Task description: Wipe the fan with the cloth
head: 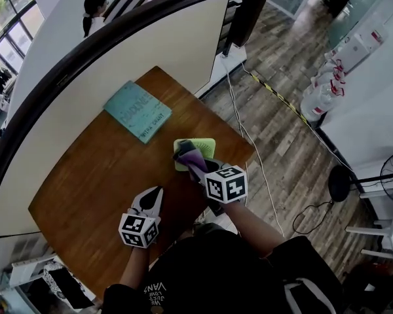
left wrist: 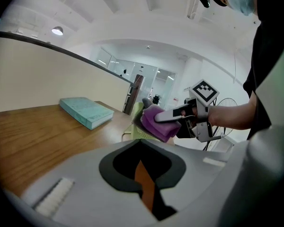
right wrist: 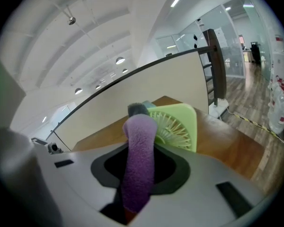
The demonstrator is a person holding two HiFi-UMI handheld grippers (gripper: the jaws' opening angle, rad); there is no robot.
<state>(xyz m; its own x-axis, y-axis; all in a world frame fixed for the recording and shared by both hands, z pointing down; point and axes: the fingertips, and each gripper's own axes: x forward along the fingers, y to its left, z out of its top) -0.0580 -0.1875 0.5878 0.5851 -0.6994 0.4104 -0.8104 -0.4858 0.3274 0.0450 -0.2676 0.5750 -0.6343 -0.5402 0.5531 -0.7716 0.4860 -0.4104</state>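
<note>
A small light-green fan stands on the brown table near its right edge; the same fan fills the middle of the right gripper view. My right gripper is shut on a purple cloth, and the cloth rests against the fan's near side. In the left gripper view the cloth covers part of the fan. My left gripper hangs over the table's front, left of the fan and apart from it, shut on nothing.
A teal book lies flat at the table's back. A curved cream partition borders the far side. On the floor at the right are a cable, spray bottles and a pedestal fan. A person stands beyond the partition.
</note>
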